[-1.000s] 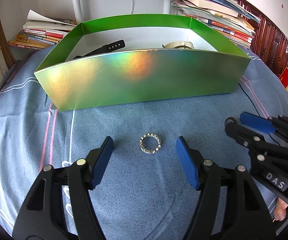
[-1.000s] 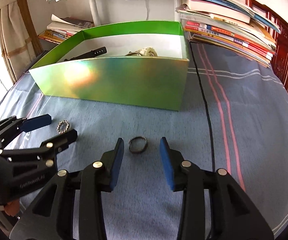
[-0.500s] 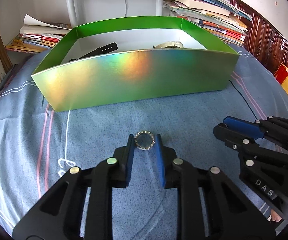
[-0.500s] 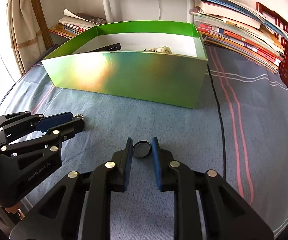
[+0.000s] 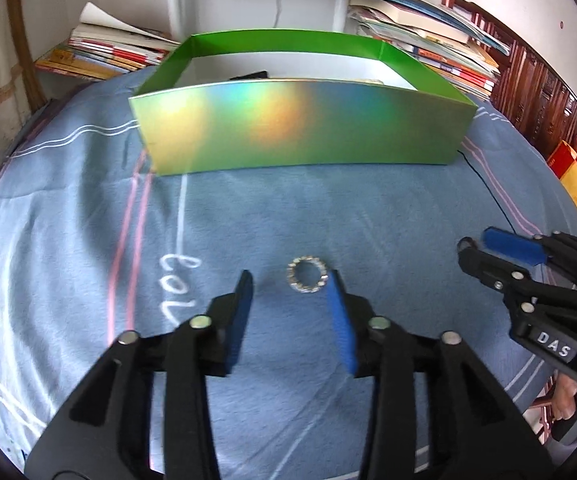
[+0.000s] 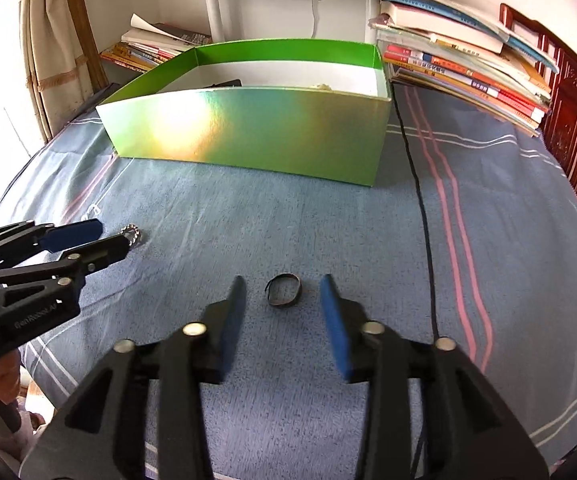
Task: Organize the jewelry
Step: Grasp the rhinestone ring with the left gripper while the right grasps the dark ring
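A sparkly silver ring (image 5: 307, 279) lies on the blue cloth between the open fingers of my left gripper (image 5: 290, 282), close to the right finger. It also shows in the right wrist view (image 6: 131, 234). A dark plain ring (image 6: 283, 289) lies on the cloth between the open fingers of my right gripper (image 6: 282, 286). Neither ring is held. A shiny green box (image 5: 304, 128) stands behind, holding a black strap (image 5: 248, 76) and a pale item (image 6: 320, 86), both mostly hidden by its wall. The right gripper shows at the right in the left wrist view (image 5: 484, 246).
The blue striped cloth (image 6: 488, 240) covers the surface. A thin black cable (image 6: 420, 200) runs down the cloth right of the box. Stacks of books (image 6: 468, 60) lie behind on the right and at the back left (image 5: 108, 52). A white table leg (image 6: 214, 12) stands behind the box.
Both grippers were shut on their rings half a second ago. Now both have opened wide, and the rings lie loose on the cloth farther from the box.
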{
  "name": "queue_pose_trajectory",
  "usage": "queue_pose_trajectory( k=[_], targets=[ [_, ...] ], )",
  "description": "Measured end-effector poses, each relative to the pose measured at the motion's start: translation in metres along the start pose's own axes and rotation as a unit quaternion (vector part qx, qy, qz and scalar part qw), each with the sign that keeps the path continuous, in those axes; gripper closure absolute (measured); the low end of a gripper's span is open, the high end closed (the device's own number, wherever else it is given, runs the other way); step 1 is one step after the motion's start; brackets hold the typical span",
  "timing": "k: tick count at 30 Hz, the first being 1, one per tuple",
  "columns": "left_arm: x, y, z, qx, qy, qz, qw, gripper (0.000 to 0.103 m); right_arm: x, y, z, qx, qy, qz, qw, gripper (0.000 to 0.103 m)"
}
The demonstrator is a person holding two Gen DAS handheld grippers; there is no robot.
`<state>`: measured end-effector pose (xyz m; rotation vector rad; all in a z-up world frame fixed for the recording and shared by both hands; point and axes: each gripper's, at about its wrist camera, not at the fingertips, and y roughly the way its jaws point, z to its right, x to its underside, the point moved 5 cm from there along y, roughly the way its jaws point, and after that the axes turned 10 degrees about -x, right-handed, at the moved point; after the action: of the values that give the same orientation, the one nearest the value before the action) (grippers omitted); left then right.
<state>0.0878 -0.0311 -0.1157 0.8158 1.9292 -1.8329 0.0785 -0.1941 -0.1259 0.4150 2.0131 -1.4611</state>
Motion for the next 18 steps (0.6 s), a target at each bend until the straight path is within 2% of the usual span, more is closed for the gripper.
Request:
queue_pose_trajectory(
  k=[15,18],
  targets=[
    [-0.001,0.004,0.021,0.0,0.017,0.005,0.9998,0.06,-0.001,0.009,-0.002,0.01,-0.011,-0.003,1.0,0.06],
    [-0.002,0.005,0.02,-0.006,0.016,0.008,0.9998,0.065,-0.001,0.009,-0.003,0.011,-0.015,-0.002,1.0,0.062]
  ],
)
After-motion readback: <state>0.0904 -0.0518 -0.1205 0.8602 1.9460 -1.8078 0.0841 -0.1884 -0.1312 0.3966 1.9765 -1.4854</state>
